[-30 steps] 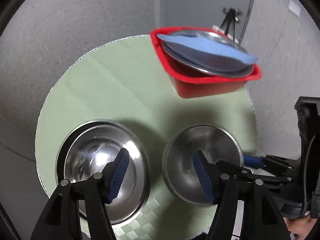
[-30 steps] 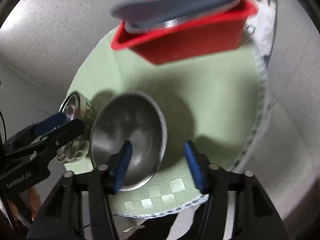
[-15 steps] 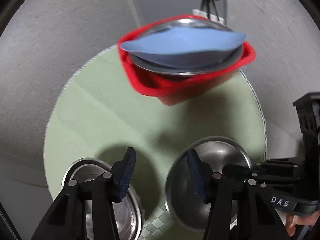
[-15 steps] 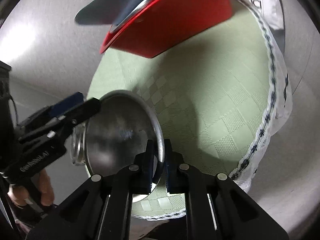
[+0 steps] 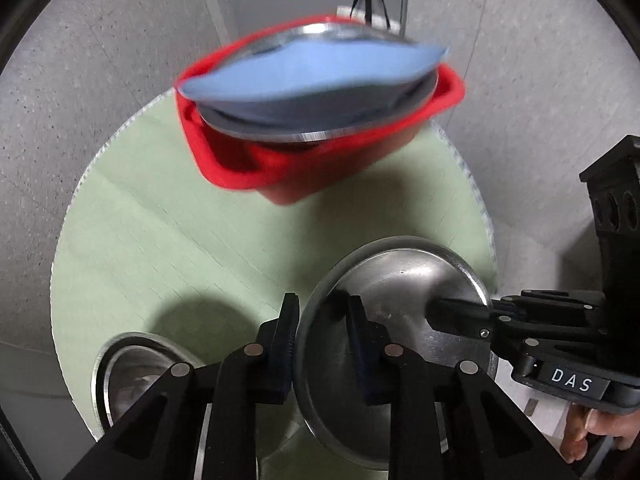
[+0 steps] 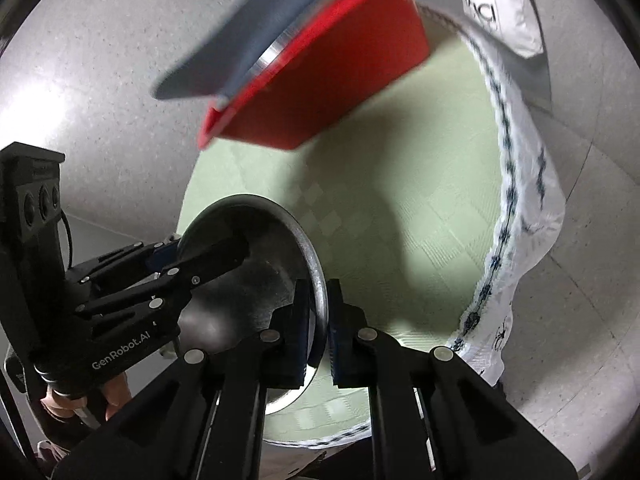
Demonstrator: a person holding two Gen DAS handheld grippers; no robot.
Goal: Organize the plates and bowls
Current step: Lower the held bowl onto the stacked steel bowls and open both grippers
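Nearest, both grippers pinch one shiny steel bowl (image 5: 396, 320) at opposite rim edges: the left gripper (image 5: 323, 322) closed on its left rim, the right gripper (image 6: 318, 312) clamped tight on its right rim. A second steel bowl (image 5: 136, 376) sits left of it on the green mat (image 5: 168, 224). Beyond the bowl, a red bin (image 5: 320, 160) already holds a steel plate (image 5: 304, 130) and a blue plate (image 5: 312, 68). Both bowls seem left to sort.

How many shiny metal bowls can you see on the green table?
2. One bowl sits near the front with both grippers, left and right, pinching its rim. The other bowl is at the table's front left edge. More may hide in the red bin.
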